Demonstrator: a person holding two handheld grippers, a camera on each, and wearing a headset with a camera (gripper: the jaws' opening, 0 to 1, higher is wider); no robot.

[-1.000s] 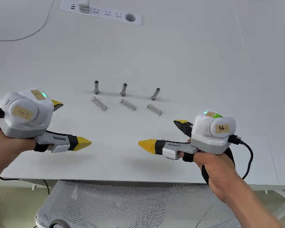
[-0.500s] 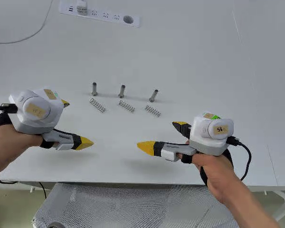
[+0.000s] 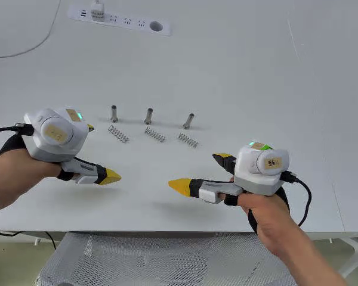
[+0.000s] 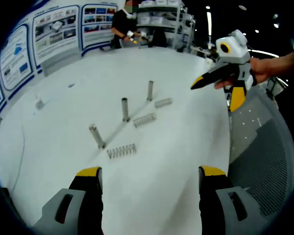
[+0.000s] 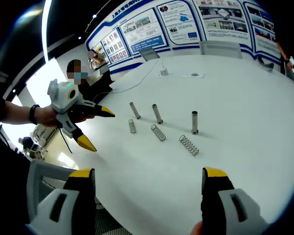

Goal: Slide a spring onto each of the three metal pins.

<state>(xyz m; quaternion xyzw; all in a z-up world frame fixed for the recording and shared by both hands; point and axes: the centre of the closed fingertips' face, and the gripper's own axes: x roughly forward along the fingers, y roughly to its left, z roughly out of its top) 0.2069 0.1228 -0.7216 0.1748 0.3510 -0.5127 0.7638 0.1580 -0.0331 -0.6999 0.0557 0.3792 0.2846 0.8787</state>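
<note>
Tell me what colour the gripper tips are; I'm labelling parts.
Yellow, over black, on the left gripper and right gripper; clearest in the head view.

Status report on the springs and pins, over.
Left gripper open, empty; right gripper open, empty. Three pins upright, bare; three springs lying loose beside them. Nothing between grippers and springs.

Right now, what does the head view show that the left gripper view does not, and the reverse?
Head view: the whole yellow-tipped left gripper, white housing included, and the hand holding it. Left gripper view: blue-framed wall posters and a person far across the room. Both: the white table, three upright grey metal pins, three loose coil springs lying beside them, none threaded on, and the open yellow-tipped right gripper.
</note>
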